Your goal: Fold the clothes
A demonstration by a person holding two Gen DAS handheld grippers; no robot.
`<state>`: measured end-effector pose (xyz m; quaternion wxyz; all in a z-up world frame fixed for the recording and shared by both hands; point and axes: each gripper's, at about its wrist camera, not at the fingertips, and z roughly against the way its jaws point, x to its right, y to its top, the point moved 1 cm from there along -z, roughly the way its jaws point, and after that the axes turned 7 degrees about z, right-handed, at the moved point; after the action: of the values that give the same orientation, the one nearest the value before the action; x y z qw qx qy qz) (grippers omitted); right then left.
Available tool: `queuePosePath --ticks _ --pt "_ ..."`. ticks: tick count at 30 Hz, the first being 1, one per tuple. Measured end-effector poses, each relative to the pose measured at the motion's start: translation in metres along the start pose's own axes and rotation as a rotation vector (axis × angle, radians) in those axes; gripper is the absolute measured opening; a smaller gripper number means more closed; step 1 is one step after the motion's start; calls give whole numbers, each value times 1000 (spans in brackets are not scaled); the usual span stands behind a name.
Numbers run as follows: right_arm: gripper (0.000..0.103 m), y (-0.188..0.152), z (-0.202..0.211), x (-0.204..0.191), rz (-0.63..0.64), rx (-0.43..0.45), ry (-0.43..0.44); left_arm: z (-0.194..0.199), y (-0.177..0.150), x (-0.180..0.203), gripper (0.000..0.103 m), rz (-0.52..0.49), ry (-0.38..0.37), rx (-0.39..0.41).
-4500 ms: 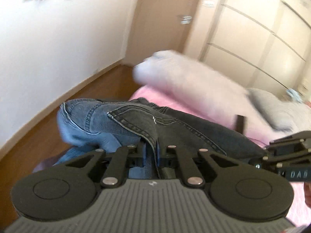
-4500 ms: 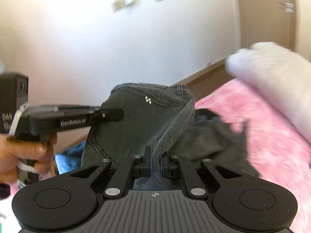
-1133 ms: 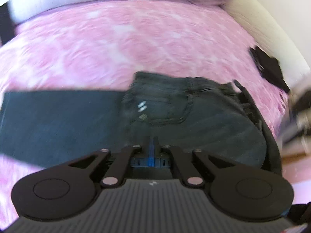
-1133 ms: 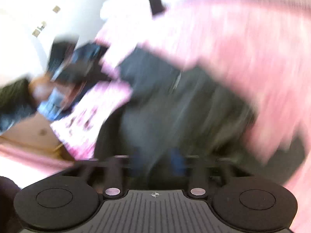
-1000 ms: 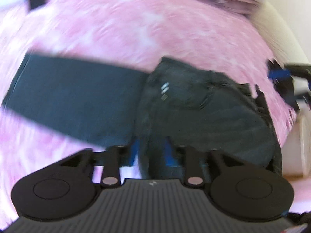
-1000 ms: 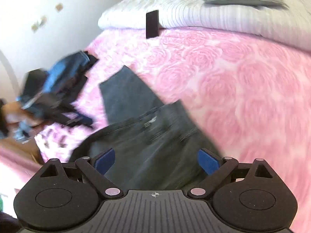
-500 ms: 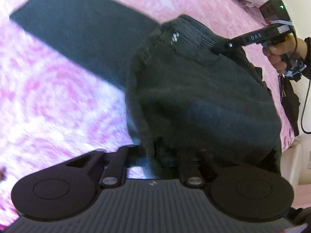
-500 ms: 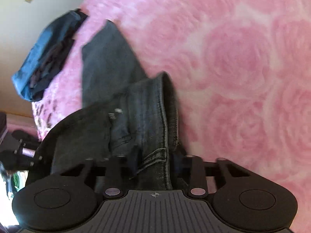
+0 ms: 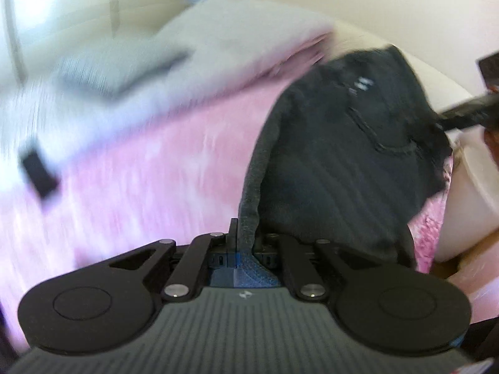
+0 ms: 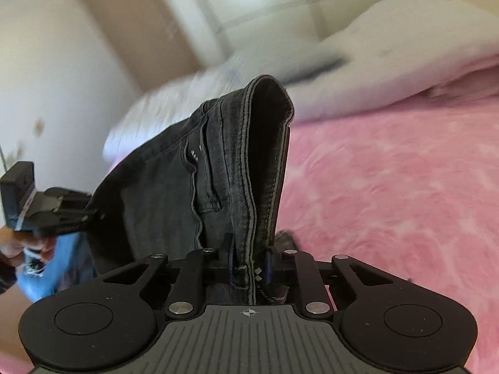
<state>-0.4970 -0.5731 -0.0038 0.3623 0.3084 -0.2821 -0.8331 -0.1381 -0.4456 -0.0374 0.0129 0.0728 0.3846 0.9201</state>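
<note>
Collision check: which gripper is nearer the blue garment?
Left. Left gripper overlaps the blue garment in right wrist view; right gripper farther off, jaws just closing on the jeans.

My bedroom at home, bed (image 10: 405, 187) with pink rose blanket, white pillows (image 10: 389, 46) upper right, wardrobe doors (image 10: 265, 0) behind

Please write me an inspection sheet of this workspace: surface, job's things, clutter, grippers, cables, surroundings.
Surface: bed with pink cover.
Job's things: dark jeans held up off the bed.
Clutter: small dark object on the cover, blurred; blue garment below the jeans.
Grippers: left hand-held gripper shut on the jeans; right hand-held gripper has just been closing, pads on the waistband.
Cables: nothing seen.
Surroundings: white bedding, door, pale walls.
</note>
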Motion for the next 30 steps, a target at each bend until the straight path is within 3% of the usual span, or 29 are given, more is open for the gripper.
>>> queuePosePath --ticks 5,8,11,14,17,20,21,23,25,28,30 --pt "14 27 57 41 -51 186 -135 -41 102 43 2 -144 -22 111" --pt "14 50 61 101 -47 213 -217 -110 147 76 4 -172 -30 100" --pt "14 62 26 189 -101 168 -278 -207 172 105 13 -159 6 23" --pt "15 63 -32 269 -127 85 -291 -285 175 122 19 -119 45 -66" --pt "15 60 -100 322 -116 3 -307 -317 162 123 27 -58 81 -138" --pt "15 51 -145 372 -120 -54 -347 -314 128 115 32 15 86 -195" --pt "18 50 -155 381 -130 -78 -360 -306 111 115 33 33 92 -221" --pt "37 49 -161 385 -99 -104 -433 -290 78 117 37 65 106 -275" --pt "65 48 -154 377 -36 -90 -508 -275 47 114 41 96 123 -328" --pt "67 43 -119 338 56 -12 -525 -246 0 110 42 160 141 -395" --pt "67 38 -91 297 105 36 -472 -228 -26 105 42 190 149 -425"
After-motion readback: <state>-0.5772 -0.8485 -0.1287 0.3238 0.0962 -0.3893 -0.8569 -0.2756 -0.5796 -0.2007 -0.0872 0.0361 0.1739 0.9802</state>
